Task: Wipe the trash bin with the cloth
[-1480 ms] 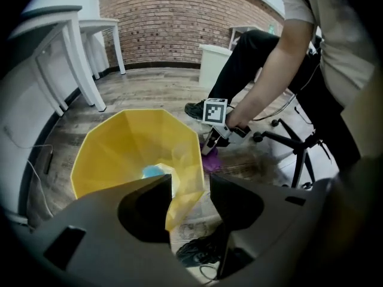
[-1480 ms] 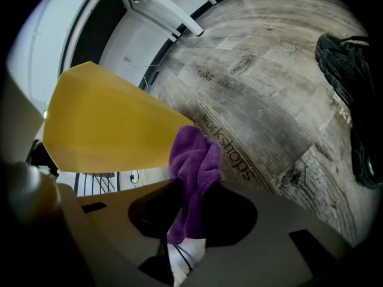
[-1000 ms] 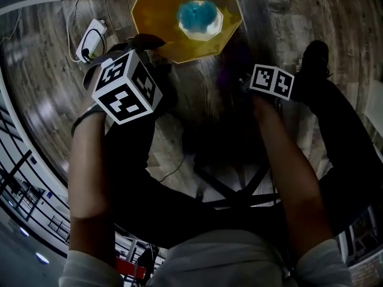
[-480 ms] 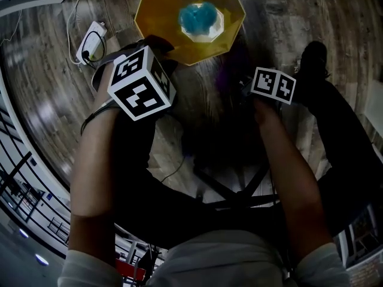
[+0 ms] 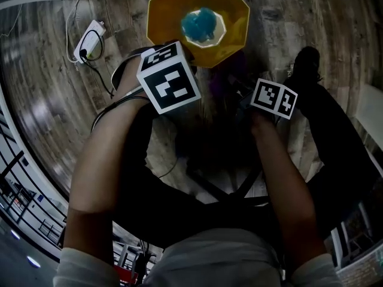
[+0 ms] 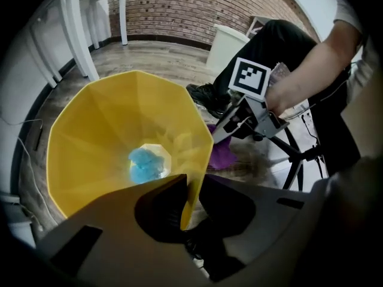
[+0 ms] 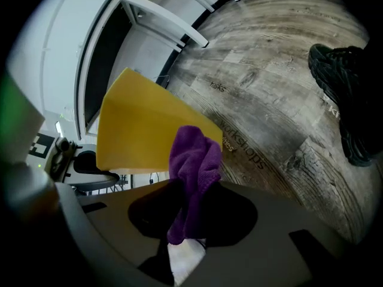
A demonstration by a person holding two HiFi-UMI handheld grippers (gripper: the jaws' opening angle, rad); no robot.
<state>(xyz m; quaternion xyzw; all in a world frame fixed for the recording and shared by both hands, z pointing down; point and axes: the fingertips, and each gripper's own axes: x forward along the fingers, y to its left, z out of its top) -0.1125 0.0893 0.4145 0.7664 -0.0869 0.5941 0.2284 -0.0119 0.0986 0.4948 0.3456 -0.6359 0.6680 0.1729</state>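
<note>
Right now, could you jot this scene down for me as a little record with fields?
Bin: yellow faceted plastic trash bin on wood-plank floor
Inside: crumpled blue wad at the bottom
Left gripper: jaws have just been closing, clamped on the bin's rim
Right gripper: shut on a purple cloth, beside the bin's outer wall

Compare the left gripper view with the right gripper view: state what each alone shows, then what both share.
Left gripper view only: the yellow trash bin's inside with a blue crumpled wad at its bottom, the rim between the left hand-held gripper's jaws, which have just been closing on it, and a brick wall. Right gripper view only: the bin's broad outer side, printed lettering on the wooden floor, the right hand-held gripper clamping the purple cloth. Both: bin, cloth, floor, black shoe.
</note>
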